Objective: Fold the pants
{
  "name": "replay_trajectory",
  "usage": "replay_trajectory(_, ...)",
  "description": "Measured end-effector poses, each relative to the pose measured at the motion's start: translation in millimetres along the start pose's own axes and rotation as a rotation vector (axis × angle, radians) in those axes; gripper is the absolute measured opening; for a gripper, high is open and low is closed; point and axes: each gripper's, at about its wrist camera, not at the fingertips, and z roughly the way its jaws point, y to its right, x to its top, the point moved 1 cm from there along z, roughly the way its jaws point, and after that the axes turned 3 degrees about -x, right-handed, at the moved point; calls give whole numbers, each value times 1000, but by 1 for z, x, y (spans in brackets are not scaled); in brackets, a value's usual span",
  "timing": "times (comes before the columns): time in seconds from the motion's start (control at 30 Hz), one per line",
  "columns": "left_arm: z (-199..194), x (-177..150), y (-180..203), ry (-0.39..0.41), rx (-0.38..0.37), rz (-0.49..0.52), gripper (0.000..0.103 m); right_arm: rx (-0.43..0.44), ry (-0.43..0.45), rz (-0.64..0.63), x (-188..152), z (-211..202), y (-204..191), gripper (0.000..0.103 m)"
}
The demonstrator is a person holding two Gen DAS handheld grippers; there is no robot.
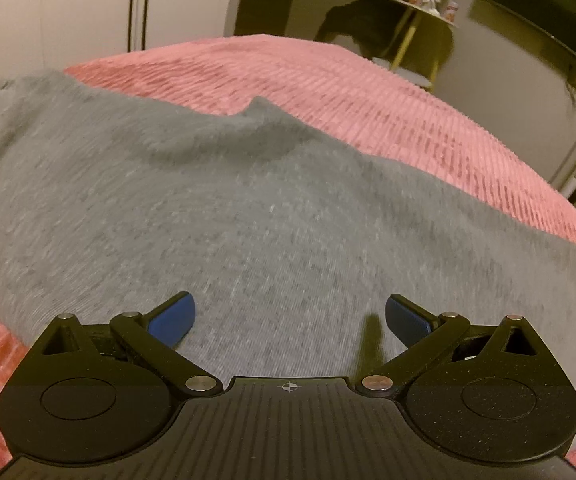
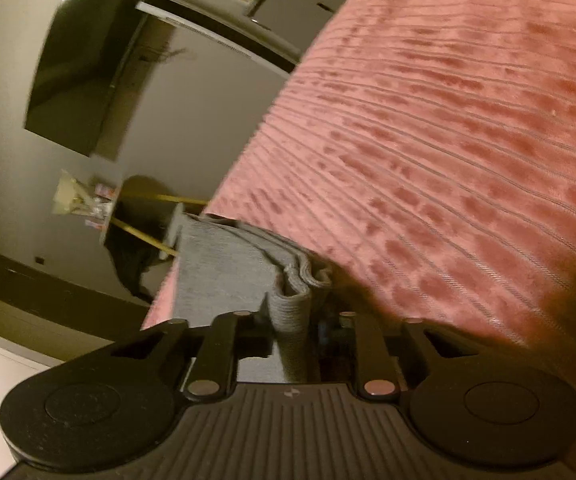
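Note:
Grey pants [image 1: 215, 208] lie spread across a pink ribbed bedspread [image 1: 388, 112]. My left gripper [image 1: 290, 316] is open just above the grey fabric, its blue pads [image 1: 171, 318] wide apart and holding nothing. In the right wrist view the camera is rolled sideways. My right gripper [image 2: 294, 320] is shut on the ribbed cuff end of the pants [image 2: 292, 308]. The layered grey fabric [image 2: 223, 264] trails away from it along the edge of the bedspread [image 2: 448, 140].
Past the bed stands a small round side table with yellow legs [image 1: 420, 28] holding small items, with a dark garment [image 1: 368, 20] next to it. A dark wall screen [image 2: 75, 68] and grey walls surround the bed.

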Motion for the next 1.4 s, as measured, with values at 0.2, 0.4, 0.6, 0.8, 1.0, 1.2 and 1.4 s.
replay_trajectory(0.2, 0, -3, 5, -3, 12, 19, 103, -39, 13, -72, -2, -2, -18, 14)
replay_trajectory(0.4, 1, -2, 4, -2, 8, 21, 103, 63, 73, -246, -25, -23, -98, 13)
replay_trajectory(0.6, -1, -1, 1, 3, -7, -1, 103, 281, -40, -607, -127, -35, -210, 13)
replay_trajectory(0.8, -4, 0, -7, 16, -41, -54, 103, 276, -291, -907, -272, -10, -215, 14)
replay_trajectory(1.0, -2, 0, -5, 16, -65, -48, 103, 171, -493, -979, -307, 5, -186, 42)
replay_trajectory(1.2, -1, 1, -6, 16, -87, -55, 103, 180, -346, -683, -225, -17, -170, 56)
replay_trajectory(1.4, -4, 2, -8, 26, -198, -78, 103, -42, -448, -504, -204, -11, -121, 6)
